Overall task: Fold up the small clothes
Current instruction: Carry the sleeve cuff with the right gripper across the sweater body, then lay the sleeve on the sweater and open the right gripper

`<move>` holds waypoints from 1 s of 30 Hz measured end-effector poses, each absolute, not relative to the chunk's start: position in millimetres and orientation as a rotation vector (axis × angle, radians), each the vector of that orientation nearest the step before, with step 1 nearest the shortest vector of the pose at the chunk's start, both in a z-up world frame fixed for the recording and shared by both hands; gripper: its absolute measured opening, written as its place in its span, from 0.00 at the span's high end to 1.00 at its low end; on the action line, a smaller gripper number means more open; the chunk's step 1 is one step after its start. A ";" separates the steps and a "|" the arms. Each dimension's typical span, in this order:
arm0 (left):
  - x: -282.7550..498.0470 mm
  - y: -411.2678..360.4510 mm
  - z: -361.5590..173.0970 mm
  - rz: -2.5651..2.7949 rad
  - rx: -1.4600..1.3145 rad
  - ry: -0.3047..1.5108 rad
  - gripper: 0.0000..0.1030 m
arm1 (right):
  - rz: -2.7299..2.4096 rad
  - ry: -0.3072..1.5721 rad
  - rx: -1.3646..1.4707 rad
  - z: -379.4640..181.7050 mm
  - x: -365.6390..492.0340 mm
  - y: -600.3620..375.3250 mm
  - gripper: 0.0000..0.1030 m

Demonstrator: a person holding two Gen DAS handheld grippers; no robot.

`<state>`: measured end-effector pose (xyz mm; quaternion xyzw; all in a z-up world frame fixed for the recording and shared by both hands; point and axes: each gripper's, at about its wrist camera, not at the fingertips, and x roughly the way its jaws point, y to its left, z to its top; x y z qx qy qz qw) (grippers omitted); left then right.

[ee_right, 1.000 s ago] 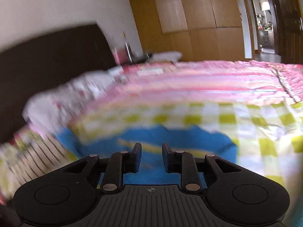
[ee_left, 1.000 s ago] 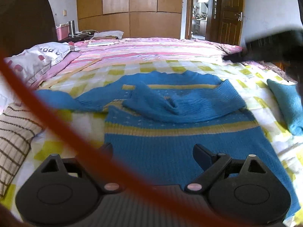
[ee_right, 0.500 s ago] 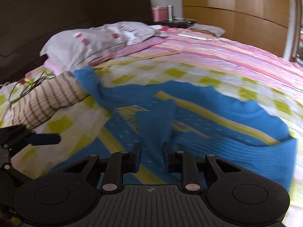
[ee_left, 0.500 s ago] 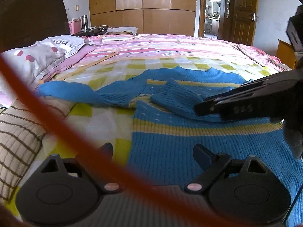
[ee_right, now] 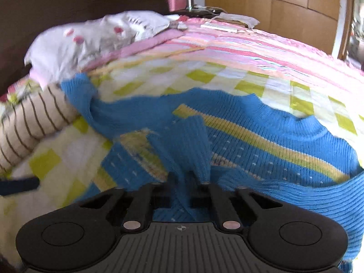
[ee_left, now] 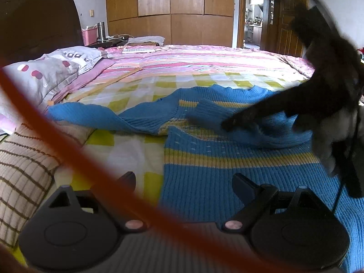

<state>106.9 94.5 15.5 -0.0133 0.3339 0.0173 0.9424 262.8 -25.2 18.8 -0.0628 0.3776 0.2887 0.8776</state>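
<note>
A blue knit sweater [ee_left: 227,175] [ee_right: 273,159] with yellow stripes lies flat on the checked bedspread. Its right sleeve [ee_left: 209,113] [ee_right: 182,141] is folded across the chest. The other sleeve [ee_left: 79,113] [ee_right: 77,88] stretches out toward the pillows. My right gripper [ee_right: 185,179] [ee_left: 227,126] points down at the folded sleeve, and its jaws are closing with the sleeve's knit bunched between the fingers. My left gripper [ee_left: 184,179] stands wide open just above the sweater's lower left edge, holding nothing.
A striped beige cushion [ee_left: 22,159] [ee_right: 34,118] lies left of the sweater, with a white pillow [ee_left: 56,68] behind it. A blurred orange cord [ee_left: 68,159] crosses the left wrist view. A dark headboard [ee_left: 38,18] and a nightstand with a pink basket [ee_left: 89,36] stand beyond.
My right gripper came down and leftward onto the folded sleeve and its fingers closed on the knit. The left gripper shifted slightly and stayed open.
</note>
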 end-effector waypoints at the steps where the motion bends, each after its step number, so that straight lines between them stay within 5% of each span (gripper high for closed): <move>1: 106.9 95.1 16.1 0.035 -0.031 0.679 0.06 | 0.583 0.769 -0.072 28.2 265.1 -33.4 0.95; 8: 105.7 97.0 20.4 0.035 -0.049 0.665 0.06 | 0.469 0.538 0.283 92.2 270.1 -83.0 0.97; 17: 106.1 96.6 18.9 0.034 -0.041 0.671 0.06 | 0.643 0.647 0.079 52.3 256.2 -35.5 0.95; 22: 108.5 97.2 16.6 0.030 -0.047 0.681 0.06 | 0.478 0.650 0.057 42.4 276.2 -54.3 0.81; 24: 108.9 96.3 15.6 0.031 -0.043 0.684 0.06 | 0.452 0.696 0.037 31.8 284.8 -54.6 0.57; 25: 108.9 95.7 15.1 0.031 -0.041 0.685 0.06 | 0.462 0.720 0.043 25.1 290.0 -52.5 0.56; 28: 109.7 94.7 12.6 0.029 -0.032 0.691 0.06 | 0.462 0.744 0.024 11.7 296.0 -45.3 0.58; 29: 110.6 94.6 11.4 0.029 -0.029 0.695 0.06 | 0.455 0.753 0.006 8.4 298.2 -40.8 0.66; 30: 111.5 94.3 10.0 0.030 -0.026 0.699 0.06 | 0.453 0.764 -0.005 5.2 300.1 -37.0 0.85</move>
